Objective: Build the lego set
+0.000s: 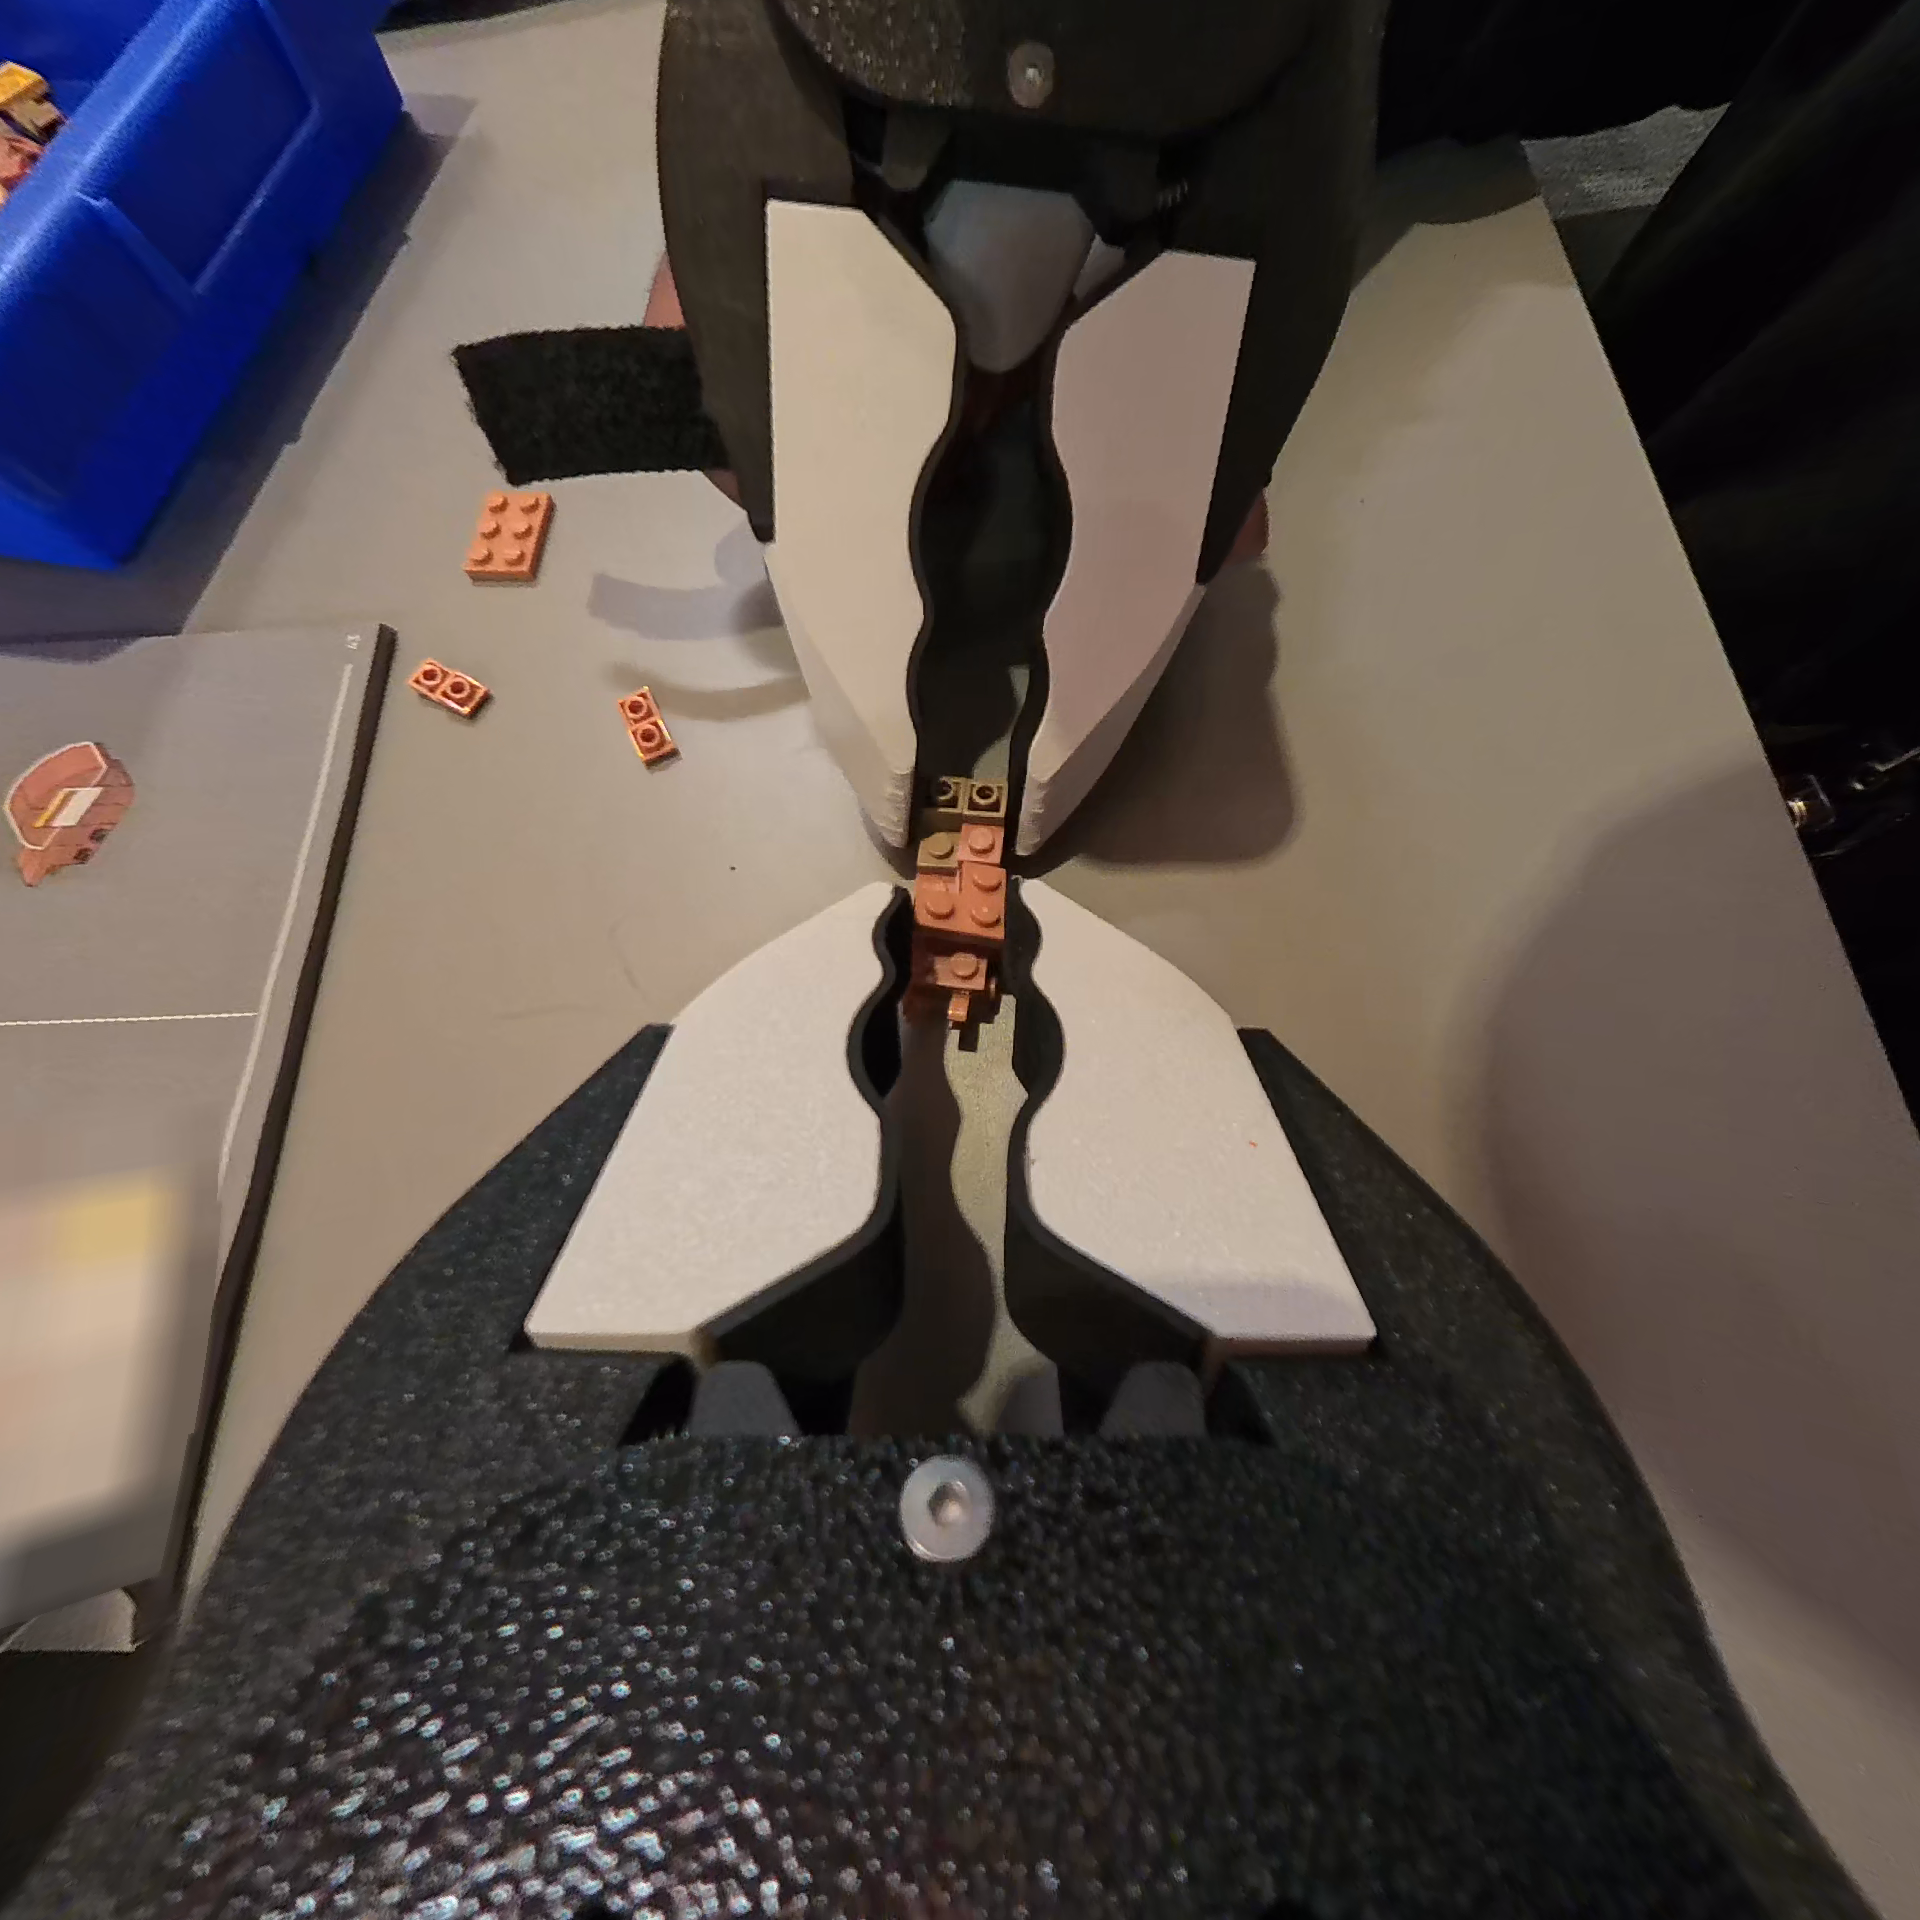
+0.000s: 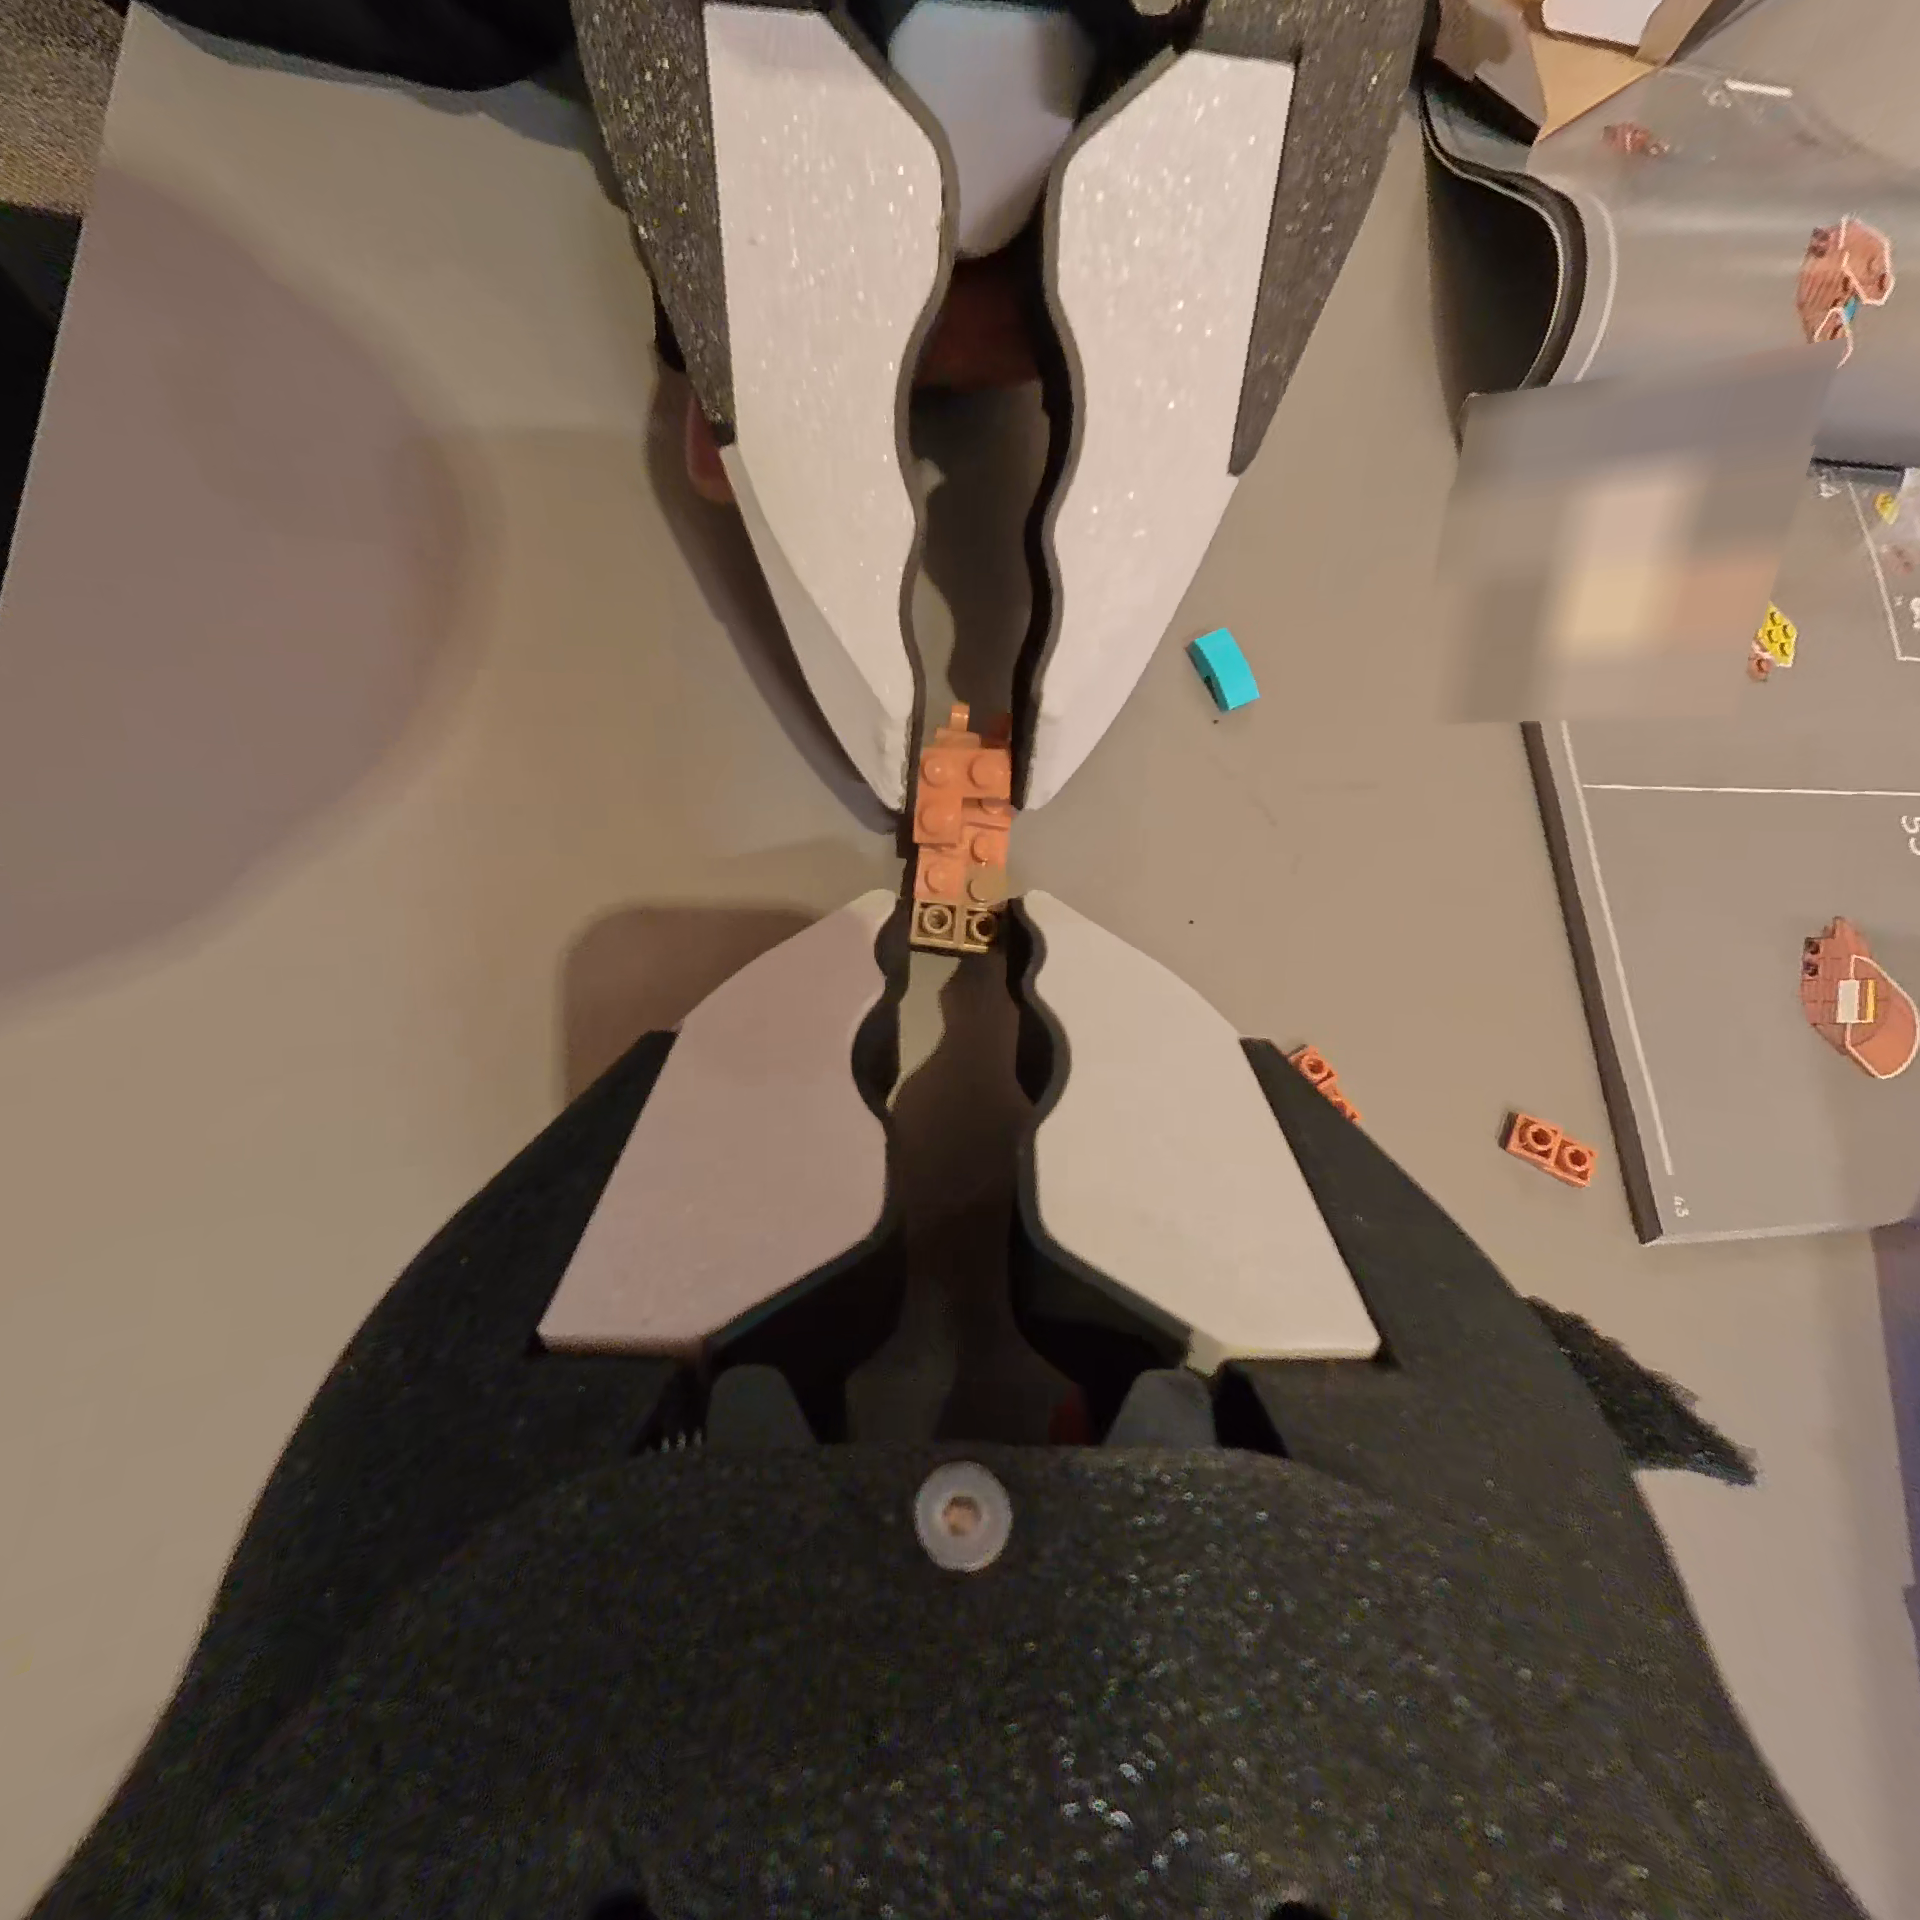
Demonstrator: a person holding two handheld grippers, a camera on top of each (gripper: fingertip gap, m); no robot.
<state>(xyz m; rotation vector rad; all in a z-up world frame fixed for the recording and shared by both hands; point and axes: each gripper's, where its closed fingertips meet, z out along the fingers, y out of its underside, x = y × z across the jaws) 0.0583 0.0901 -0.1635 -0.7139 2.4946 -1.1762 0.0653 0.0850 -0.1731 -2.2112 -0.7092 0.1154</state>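
Observation:
A small brick assembly point(image 1: 961, 904), orange-brown with a tan plate at one end, hangs above the grey table point(image 1: 1351, 831) between my two grippers, which face each other tip to tip. My left gripper point(image 1: 961, 930) is shut on its orange-brown end. My right gripper point(image 2: 951, 930) is shut on the tan end of the assembly point(image 2: 961, 831). The right gripper also shows at the top of the left wrist view point(image 1: 966, 821). The left gripper also shows at the top of the right wrist view point(image 2: 956, 795).
A blue bin point(image 1: 156, 260) stands at far left. Loose orange plates point(image 1: 508, 533) point(image 1: 449, 687) point(image 1: 648, 724) and a black patch point(image 1: 582, 405) lie on the table. An open instruction booklet point(image 2: 1745, 987), a teal curved brick point(image 2: 1223, 670) and another orange plate point(image 2: 1548, 1148) lie nearby. Both grippers' tips are close together, under 4 cm apart. The teal curved brick point(image 2: 1223, 670) is about 6 centimeters from my left fingertips.

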